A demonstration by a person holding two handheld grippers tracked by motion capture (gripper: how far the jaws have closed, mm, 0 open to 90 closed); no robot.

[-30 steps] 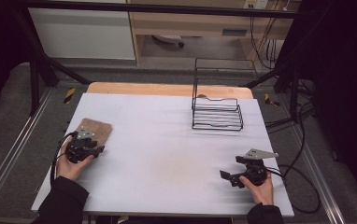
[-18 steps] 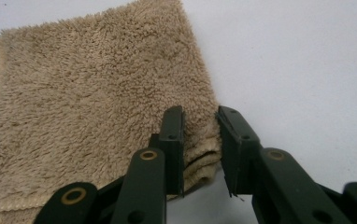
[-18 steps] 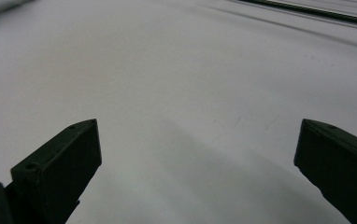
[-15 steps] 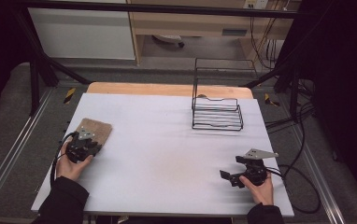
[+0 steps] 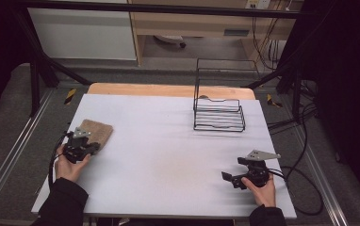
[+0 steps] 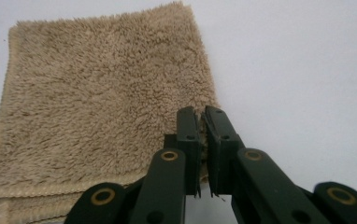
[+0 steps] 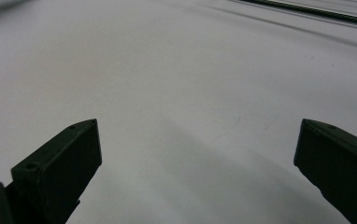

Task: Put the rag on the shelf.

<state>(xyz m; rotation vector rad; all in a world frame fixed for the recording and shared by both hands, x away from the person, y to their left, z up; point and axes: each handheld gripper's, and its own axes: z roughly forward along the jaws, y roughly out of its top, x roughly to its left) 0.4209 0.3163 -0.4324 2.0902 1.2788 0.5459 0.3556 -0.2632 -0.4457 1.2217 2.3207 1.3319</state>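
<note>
On the white table (image 5: 168, 155) a tan, fluffy folded cloth (image 5: 96, 131) lies near the left edge; in the left gripper view the cloth (image 6: 102, 102) lies flat with its folded layers stacked at the near edge; the left gripper (image 6: 203, 135), held in the person's left hand (image 5: 69, 165), has its two black jaws clenched together on the cloth's near right corner, a thin strip of pile pinched between them; in the high view this left gripper (image 5: 85, 145) sits at the cloth's near edge; the right gripper (image 5: 230, 177), held in the right hand (image 5: 262, 188), is near the table's front right, well apart from the cloth; in its own view the right gripper (image 7: 197, 154) has its jaws spread wide, released, with bare table between them; a black wire rack (image 5: 218, 110) stands toward the far right of the table
</note>
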